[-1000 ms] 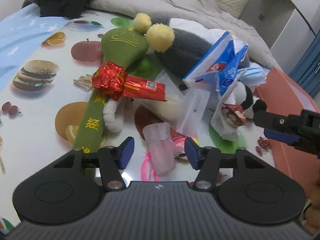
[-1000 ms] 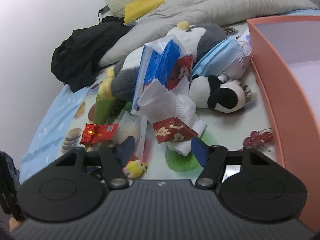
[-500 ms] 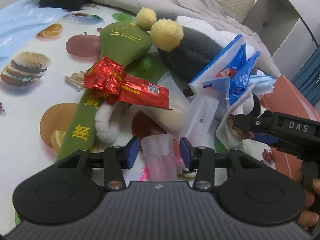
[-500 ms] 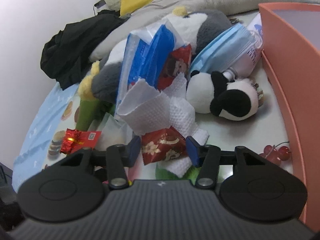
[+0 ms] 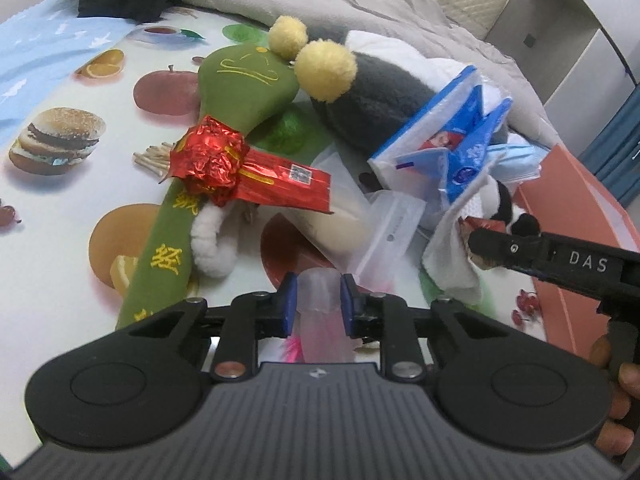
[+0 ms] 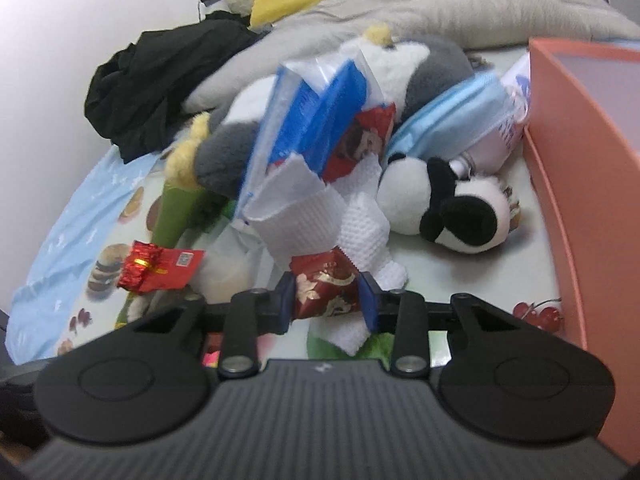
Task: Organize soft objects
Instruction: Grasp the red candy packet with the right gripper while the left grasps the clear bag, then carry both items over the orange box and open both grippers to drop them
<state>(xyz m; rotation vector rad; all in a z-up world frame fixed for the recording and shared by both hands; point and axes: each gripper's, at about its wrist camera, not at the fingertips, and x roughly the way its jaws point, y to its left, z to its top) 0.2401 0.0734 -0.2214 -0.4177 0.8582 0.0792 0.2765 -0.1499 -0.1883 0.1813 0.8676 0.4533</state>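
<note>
My left gripper [image 5: 318, 300] is shut on a translucent pink soft piece [image 5: 322, 312] low over the table. My right gripper [image 6: 326, 300] is shut on a red-and-gold wrapper [image 6: 324, 286] that lies on a white paper towel [image 6: 320, 216]; it also shows in the left wrist view [image 5: 486, 246]. Beyond lie a green plush stick [image 5: 224, 120], a grey plush with yellow pompoms [image 5: 372, 104], a panda plush [image 6: 448, 210], a blue tissue pack [image 6: 316, 120], a blue face mask [image 6: 452, 116] and a crumpled red foil packet [image 5: 244, 172].
An orange box [image 6: 580, 140] stands at the right, its wall close to my right gripper. A black garment [image 6: 160, 80] and a grey quilt [image 6: 440, 8] lie at the back. The tablecloth [image 5: 52, 208] has fruit and burger prints.
Both grippers moved forward and closed: the left around the pink soft piece, the right around the red-and-gold wrapper. The right gripper came nearer the left.
</note>
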